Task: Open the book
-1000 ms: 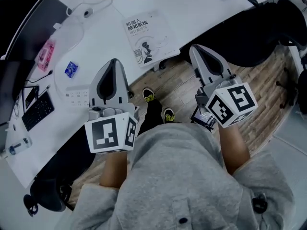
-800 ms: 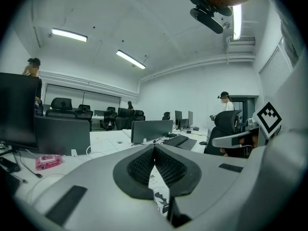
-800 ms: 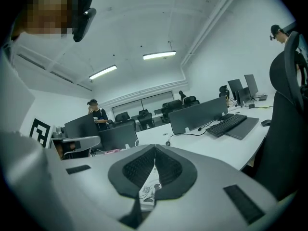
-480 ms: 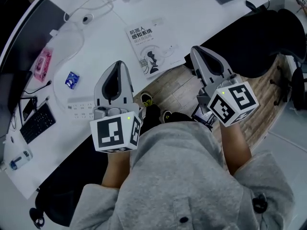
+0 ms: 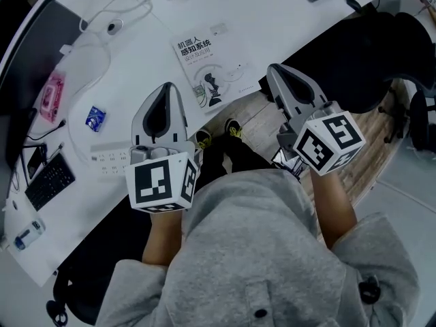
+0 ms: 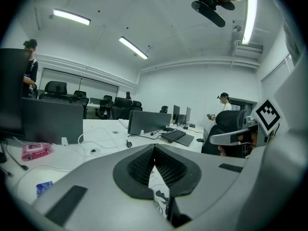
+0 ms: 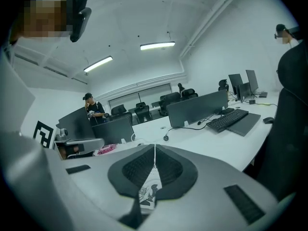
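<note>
Jaws pressed together on both sides: the left gripper [image 5: 165, 92] and the right gripper [image 5: 277, 73] each show ribbed pads meeting at the tip with nothing pinched between them. The person holds them out at the near edge of a white desk [image 5: 286, 9].

The book [image 5: 214, 63] lies closed and flat on that desk, ahead of and between the two tips. It lies apart from the left one and nearer the right one, its near corner at the desk's edge. Its white cover carries bold Chinese characters, 机器人 over 感知系统. A smaller third line beneath, and the fine print beside a dark figure drawing, are too small to read.

The left marker cube [image 5: 162, 186] and right marker cube [image 5: 328, 143] bear black-and-white square patterns.

In the left gripper view only a narrow strip of the book [image 6: 156, 186] shows through the opening behind the closed pads. The right gripper view gives a similar slice of the book [image 7: 148, 186], with the drawing but no title.

Further left on the desk, a pink packet [image 5: 49, 95] and a small blue packet [image 5: 94, 118] carry print that cannot be made out. A white power strip [image 5: 109, 157] lies just beside the left gripper's body. A black keyboard [image 5: 48, 181] sits near the picture's edge, and a dark screen [image 5: 24, 60] is cut off at the left.
</note>
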The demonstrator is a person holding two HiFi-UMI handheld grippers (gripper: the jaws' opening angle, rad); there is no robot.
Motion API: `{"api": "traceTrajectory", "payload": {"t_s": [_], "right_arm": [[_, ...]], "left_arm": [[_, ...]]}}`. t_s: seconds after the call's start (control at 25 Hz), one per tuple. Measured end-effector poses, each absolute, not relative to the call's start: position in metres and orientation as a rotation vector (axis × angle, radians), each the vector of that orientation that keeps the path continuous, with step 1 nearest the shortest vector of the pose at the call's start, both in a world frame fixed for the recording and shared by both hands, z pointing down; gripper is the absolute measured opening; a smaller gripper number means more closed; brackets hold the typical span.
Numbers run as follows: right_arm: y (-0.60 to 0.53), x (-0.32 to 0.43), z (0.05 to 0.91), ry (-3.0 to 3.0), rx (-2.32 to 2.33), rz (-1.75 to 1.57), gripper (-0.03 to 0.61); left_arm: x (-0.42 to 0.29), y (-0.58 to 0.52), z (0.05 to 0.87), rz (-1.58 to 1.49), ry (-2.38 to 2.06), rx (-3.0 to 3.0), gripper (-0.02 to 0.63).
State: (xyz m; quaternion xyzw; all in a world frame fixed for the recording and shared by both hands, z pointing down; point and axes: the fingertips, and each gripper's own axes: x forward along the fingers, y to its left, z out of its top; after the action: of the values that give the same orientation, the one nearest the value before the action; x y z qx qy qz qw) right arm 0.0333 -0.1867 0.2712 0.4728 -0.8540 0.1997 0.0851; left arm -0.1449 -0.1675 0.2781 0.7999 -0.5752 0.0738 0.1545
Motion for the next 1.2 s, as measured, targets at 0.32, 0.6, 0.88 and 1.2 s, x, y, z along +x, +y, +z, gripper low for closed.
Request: {"api": "traceTrajectory", "payload": {"t_s": [0.32,0.6,0.88,1.2], "right_arm": [[-0.197,0.046,0.299,-2.565,1.324,0.741,0.032],[-0.195,0.054,0.334,-2.525,1.236,0.861,0.121],[-0.192,0.056,0.374,-2.484,1.182,0.963,0.127],[-0.183,0.069,0.418,-2.41,1.214,1.046,0.129]], "left_arm": [[-0.133,-0.177,0.307,0.329,-1.656,2.243,0.005],[-0.125,-0.176,0.348,0.426,-1.606,2.161,0.005],[-0.128,-0.169,0.396,0.495,-1.568,2.05,0.005],[-0.13,-0.168,0.44,0.563,-1.548,1.99,0.005]]}}
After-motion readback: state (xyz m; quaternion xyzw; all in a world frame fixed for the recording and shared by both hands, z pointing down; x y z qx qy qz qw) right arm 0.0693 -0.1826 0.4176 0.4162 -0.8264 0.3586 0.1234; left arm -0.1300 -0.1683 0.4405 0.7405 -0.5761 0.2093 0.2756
